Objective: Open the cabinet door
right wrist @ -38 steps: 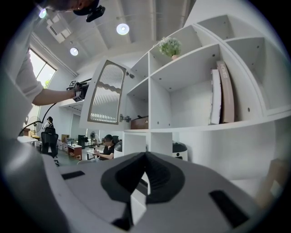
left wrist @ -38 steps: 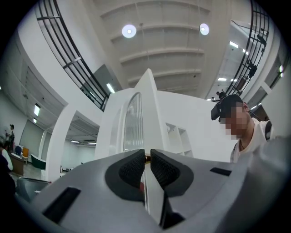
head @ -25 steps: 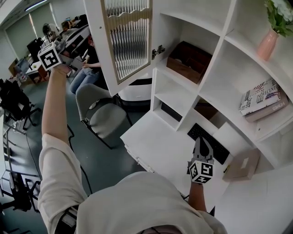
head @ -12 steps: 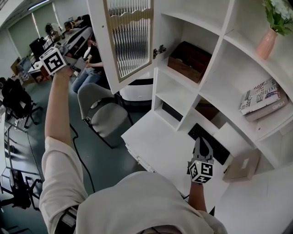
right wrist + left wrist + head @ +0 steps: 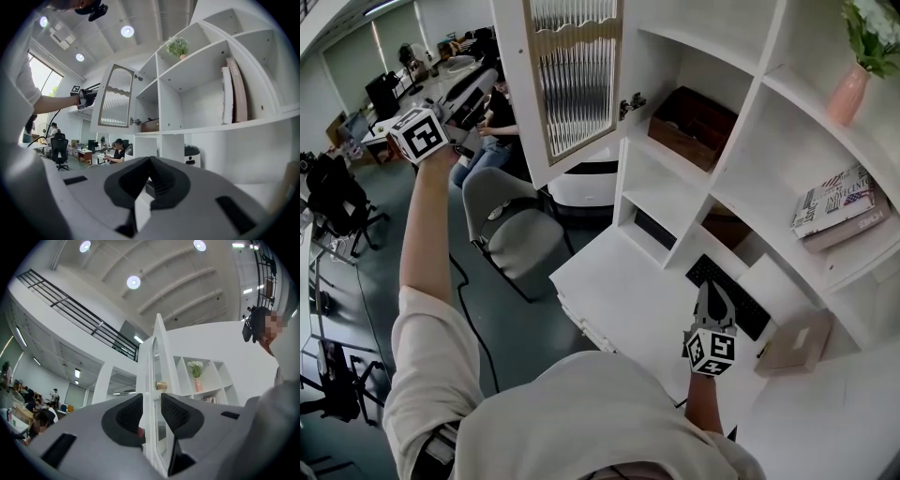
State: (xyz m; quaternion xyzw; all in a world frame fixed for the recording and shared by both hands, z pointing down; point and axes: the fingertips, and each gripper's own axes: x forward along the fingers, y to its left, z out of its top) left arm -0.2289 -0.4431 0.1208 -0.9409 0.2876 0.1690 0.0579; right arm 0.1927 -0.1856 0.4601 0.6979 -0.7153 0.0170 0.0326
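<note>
The white cabinet door [image 5: 577, 75] with ribbed glass stands swung out from the shelf unit. My left gripper, seen by its marker cube [image 5: 422, 134], is raised at arm's length beside the door's free edge. In the left gripper view the left gripper [image 5: 151, 401] has just been opening. The door's edge [image 5: 157, 357] runs through the gap, its brass knob [image 5: 161, 386] just above the pads, which do not press on it. My right gripper [image 5: 712, 302] hovers low over the desk, shut [image 5: 151, 161] and holding nothing.
A grey chair [image 5: 520, 244] stands under the door. The white desk [image 5: 619, 291] carries a keyboard [image 5: 727, 291] and a cardboard box [image 5: 797, 337]. A brown box [image 5: 689, 122], books [image 5: 839, 206] and a pink vase [image 5: 848, 89] fill the shelves. People sit at desks, back left.
My left hand has come down and to the right, closer to me. The door's free edge has shifted slightly right. The right gripper has kept still.
</note>
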